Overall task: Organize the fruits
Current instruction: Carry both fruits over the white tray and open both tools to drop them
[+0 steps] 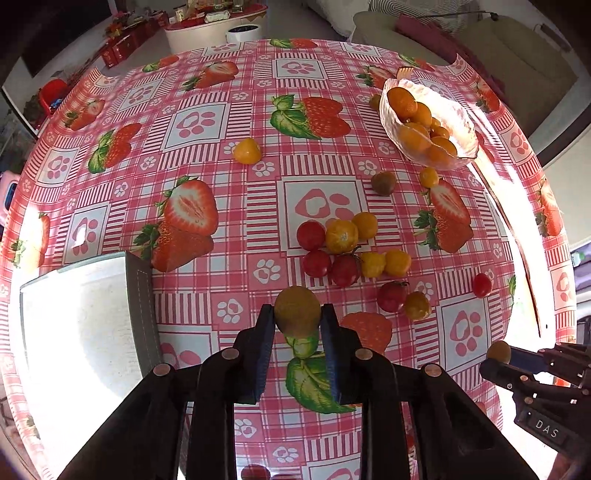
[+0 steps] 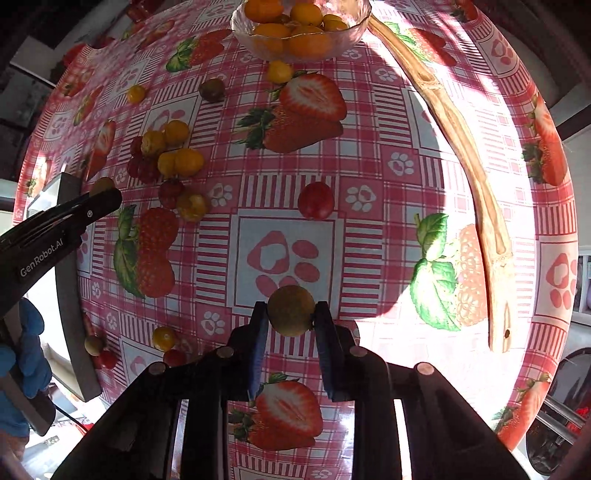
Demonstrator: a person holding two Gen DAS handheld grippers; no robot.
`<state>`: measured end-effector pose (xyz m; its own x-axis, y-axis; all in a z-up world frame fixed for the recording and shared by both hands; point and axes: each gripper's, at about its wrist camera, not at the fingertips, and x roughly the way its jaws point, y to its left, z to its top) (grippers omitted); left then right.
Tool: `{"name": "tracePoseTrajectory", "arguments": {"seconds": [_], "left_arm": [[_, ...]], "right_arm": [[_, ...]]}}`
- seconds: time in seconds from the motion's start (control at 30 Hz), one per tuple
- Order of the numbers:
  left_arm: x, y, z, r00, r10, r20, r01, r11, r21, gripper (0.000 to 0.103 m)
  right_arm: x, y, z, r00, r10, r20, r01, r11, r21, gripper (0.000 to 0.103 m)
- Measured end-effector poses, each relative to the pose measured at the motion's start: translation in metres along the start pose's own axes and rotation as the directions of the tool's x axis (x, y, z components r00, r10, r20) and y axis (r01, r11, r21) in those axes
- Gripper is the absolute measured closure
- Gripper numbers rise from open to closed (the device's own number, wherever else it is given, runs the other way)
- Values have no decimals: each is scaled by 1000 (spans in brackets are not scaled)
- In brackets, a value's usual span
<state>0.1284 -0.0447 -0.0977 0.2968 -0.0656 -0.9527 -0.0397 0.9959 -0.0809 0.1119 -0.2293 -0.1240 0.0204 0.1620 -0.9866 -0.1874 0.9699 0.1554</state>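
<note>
My left gripper [image 1: 297, 318] is shut on a round olive-brown fruit [image 1: 296, 306], held a little above the strawberry-print tablecloth. My right gripper [image 2: 291, 317] is shut on a similar olive-brown fruit [image 2: 291, 306]. A glass bowl [image 1: 463, 122] of orange fruits stands at the far right of the table; in the right wrist view the bowl [image 2: 356, 31] is at the top. Several red and yellow small fruits [image 1: 343, 247] lie loose in a cluster between the grippers and the bowl. The right gripper [image 1: 499, 357] also shows at the left wrist view's lower right edge.
A white tray with a grey rim [image 1: 140, 314] sits at the table's left edge. A long wooden stick [image 2: 461, 147] lies along the right side. Single fruits lie scattered: a yellow one [image 1: 246, 150], a dark one [image 1: 383, 182], a red one [image 2: 316, 201]. A blue-gloved hand [image 2: 26, 354] holds the left gripper.
</note>
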Motion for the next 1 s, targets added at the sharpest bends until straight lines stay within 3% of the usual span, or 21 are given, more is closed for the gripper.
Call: {"name": "tracePoseTrajectory", "arguments": {"seconds": [0.27, 0.47, 1.0], "left_arm": [[-34, 37, -24, 999, -3, 32, 6, 997, -78, 76], [-48, 70, -46, 999, 28, 33, -23, 991, -135, 76], [-57, 181, -138, 987, 155, -52, -163, 942, -293, 76]], "right_arm": [[-31, 13, -5, 999, 34, 19, -34, 999, -23, 75], [-36, 48, -5, 999, 47, 21, -46, 996, -70, 75], [-18, 201, 2, 992, 119, -37, -124, 944, -305, 75]]}}
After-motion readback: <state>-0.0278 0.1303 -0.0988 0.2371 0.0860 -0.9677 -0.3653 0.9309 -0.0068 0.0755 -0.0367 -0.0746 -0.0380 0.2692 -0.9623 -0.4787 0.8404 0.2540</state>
